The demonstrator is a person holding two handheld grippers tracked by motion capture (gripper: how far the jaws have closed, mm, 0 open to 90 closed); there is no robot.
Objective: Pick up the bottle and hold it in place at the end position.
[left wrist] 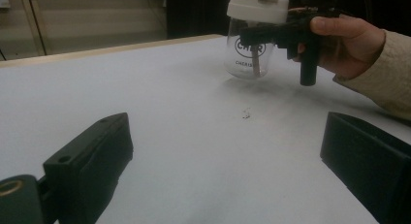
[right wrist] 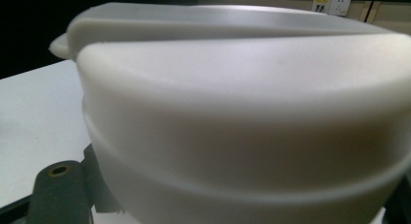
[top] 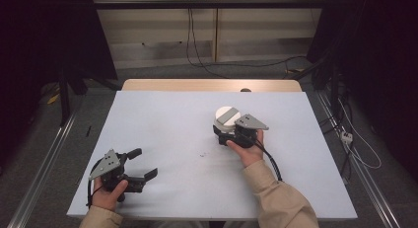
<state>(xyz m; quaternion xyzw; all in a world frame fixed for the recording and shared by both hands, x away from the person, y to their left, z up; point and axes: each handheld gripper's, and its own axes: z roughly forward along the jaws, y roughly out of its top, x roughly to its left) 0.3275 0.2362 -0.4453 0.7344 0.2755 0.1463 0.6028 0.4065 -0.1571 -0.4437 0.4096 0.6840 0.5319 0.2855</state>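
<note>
Your right gripper [top: 235, 134] has its jaws clamped around the clear jar [left wrist: 248, 54] under its white lid [top: 226, 114], mid-table [top: 162, 119]. Keep it level; left gripper [top: 135, 166] rests, jaws apart.

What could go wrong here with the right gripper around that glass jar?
The right gripper holds the clear jar just under its white lid, off the table in the left gripper view; smooth glass could slip down. If the lid is loose, squeezing there may pop it. The open left gripper sits far off, too distant to steady it.
</note>
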